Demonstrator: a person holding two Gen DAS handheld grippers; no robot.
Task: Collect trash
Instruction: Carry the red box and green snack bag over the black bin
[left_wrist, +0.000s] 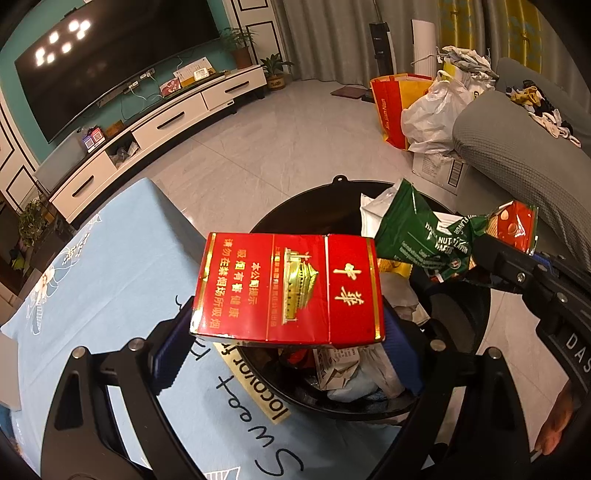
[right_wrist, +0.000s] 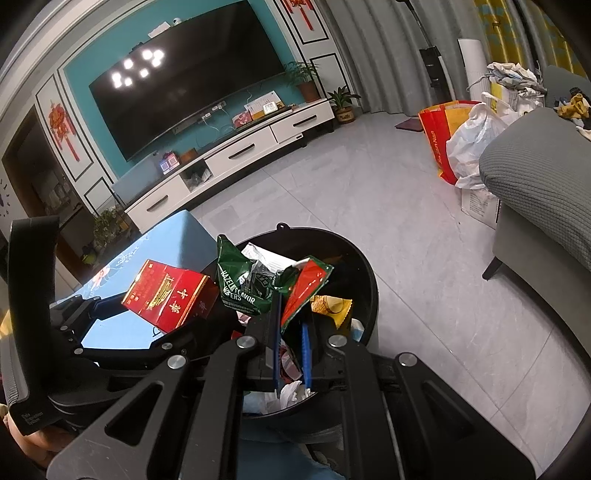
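Observation:
A red cigarette box (left_wrist: 288, 291) (right_wrist: 170, 295) with gold print hangs in the air between the pads of my left gripper (left_wrist: 288, 347), which is shut on its two sides. It sits over the near rim of a black trash bin (left_wrist: 314, 210) (right_wrist: 365, 273) that holds crumpled wrappers and paper. My right gripper (right_wrist: 290, 314) (left_wrist: 491, 254) is shut on a crumpled green and red wafer wrapper (right_wrist: 240, 288) (left_wrist: 417, 232), held above the bin's opening, just right of the box.
A table with a light blue cloth (left_wrist: 92, 277) (right_wrist: 173, 236) borders the bin on the left. A grey sofa (right_wrist: 535, 177) stands to the right, with a red-yellow bag (right_wrist: 436, 140) and a white plastic bag (right_wrist: 469, 147) beside it. Tiled floor (right_wrist: 332, 184) stretches toward the TV cabinet.

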